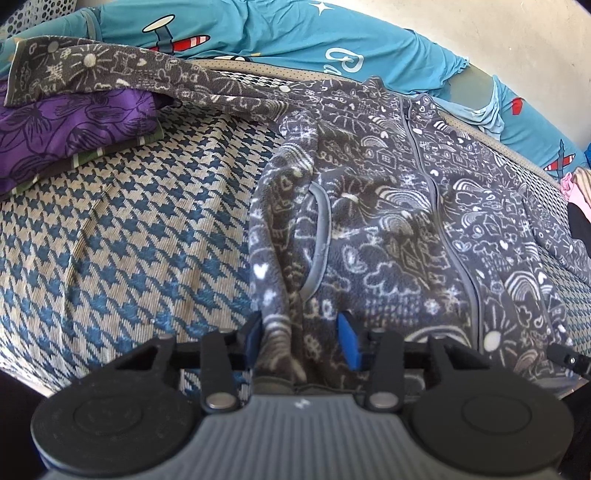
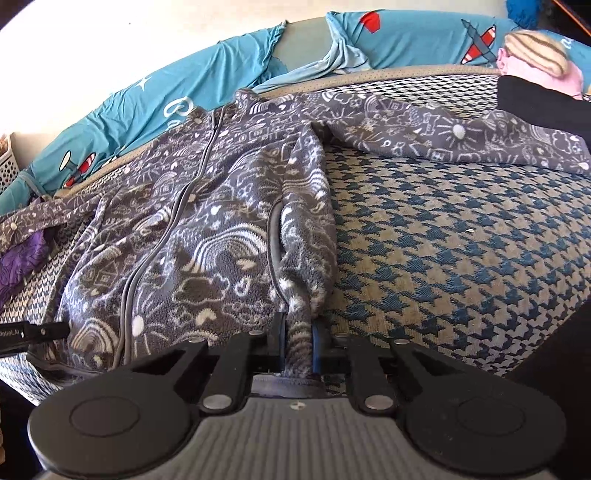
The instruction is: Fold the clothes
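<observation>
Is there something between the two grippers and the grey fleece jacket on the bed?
No. The left gripper has the grey fleece jacket between its open fingers, and the right gripper is closed on the jacket's hem. Nothing visible stands between.

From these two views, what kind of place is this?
Probably a bedroom at home: a bed or mattress with a houndstooth cover, teal airplane-print bedding along the wall, and a grey patterned fleece jacket spread out for folding.
</observation>
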Demonstrator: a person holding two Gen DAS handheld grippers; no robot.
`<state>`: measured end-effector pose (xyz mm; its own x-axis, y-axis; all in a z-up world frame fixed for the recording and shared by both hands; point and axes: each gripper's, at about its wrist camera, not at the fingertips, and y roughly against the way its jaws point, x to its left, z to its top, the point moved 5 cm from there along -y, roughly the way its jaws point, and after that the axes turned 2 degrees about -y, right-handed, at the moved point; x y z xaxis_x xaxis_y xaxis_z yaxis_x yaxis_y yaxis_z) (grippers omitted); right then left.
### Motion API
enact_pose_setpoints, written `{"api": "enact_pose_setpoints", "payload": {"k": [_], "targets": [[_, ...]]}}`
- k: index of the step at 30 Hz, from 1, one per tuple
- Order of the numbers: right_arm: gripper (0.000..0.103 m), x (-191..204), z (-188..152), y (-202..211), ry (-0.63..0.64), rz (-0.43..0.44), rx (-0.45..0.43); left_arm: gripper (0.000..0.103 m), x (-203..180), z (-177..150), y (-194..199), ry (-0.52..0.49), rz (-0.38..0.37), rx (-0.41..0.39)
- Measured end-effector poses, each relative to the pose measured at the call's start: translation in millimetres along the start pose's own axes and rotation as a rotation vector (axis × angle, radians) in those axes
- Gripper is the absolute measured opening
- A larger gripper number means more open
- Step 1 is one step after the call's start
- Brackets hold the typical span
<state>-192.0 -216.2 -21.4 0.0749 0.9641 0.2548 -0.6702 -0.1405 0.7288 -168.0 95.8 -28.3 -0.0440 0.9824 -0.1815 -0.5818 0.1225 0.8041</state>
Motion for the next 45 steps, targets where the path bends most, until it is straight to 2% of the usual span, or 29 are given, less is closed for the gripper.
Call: {"api": "enact_pose_setpoints", "payload": {"k": [6, 11, 16, 18, 19, 23, 28, 37, 39, 43, 44, 45], "targets": [[0.011, -2.8, -1.3, 15.0, -0.008, -0.045, -0.040, 0.026, 4.0, -6.7, 5.4, 0.027, -0.014, 0.024], [0.010, -12.5, -1.0, 24.6, -0.056, -0.104, -0.051, 0.026, 5.4, -14.4, 5.7, 0.051, -0.057, 0.077], [0.013, -15.3, -4.1, 21.3, -0.055, -0.144, -0.030, 0.026, 4.1, -16.8, 6.1, 0.047, -0.060, 0.087], [0.015, -17.5, -2.1, 26.1, -0.071, -0.127, -0.056, 0.026, 3.8, -17.3, 6.6, 0.048, -0.063, 0.088], [0.019, -17.7, -1.1, 29.1, -0.078, -0.116, -0.071, 0.026, 4.3, -16.0, 7.9, 0.055, -0.067, 0.079], [0.023, -14.5, 5.3, 44.2, -0.078, -0.091, -0.168, 0.034, 2.6, -11.7, 13.4, 0.068, -0.098, 0.045], [0.023, -4.3, 5.1, 43.5, -0.050, -0.048, -0.169, 0.050, -2.8, -7.8, 20.0, 0.069, -0.148, 0.007], [0.023, 7.5, -0.3, 36.7, 0.002, -0.016, -0.141, 0.057, -1.5, -0.3, 8.7, 0.081, -0.118, -0.003], [0.023, 7.9, -0.8, 36.5, 0.006, -0.014, -0.140, 0.053, -2.2, 0.6, 4.5, 0.075, -0.099, 0.001], [0.023, 8.7, -1.4, 35.6, 0.009, -0.006, -0.135, 0.036, 2.8, -0.4, 1.3, 0.094, -0.069, 0.004], [0.023, 8.6, -1.7, 35.3, 0.009, -0.001, -0.132, 0.026, 3.9, -0.7, 1.7, 0.095, -0.064, -0.001], [0.023, 9.0, -2.0, 34.8, 0.009, 0.004, -0.128, 0.021, 5.1, -0.9, 2.1, 0.096, -0.059, -0.006]]}}
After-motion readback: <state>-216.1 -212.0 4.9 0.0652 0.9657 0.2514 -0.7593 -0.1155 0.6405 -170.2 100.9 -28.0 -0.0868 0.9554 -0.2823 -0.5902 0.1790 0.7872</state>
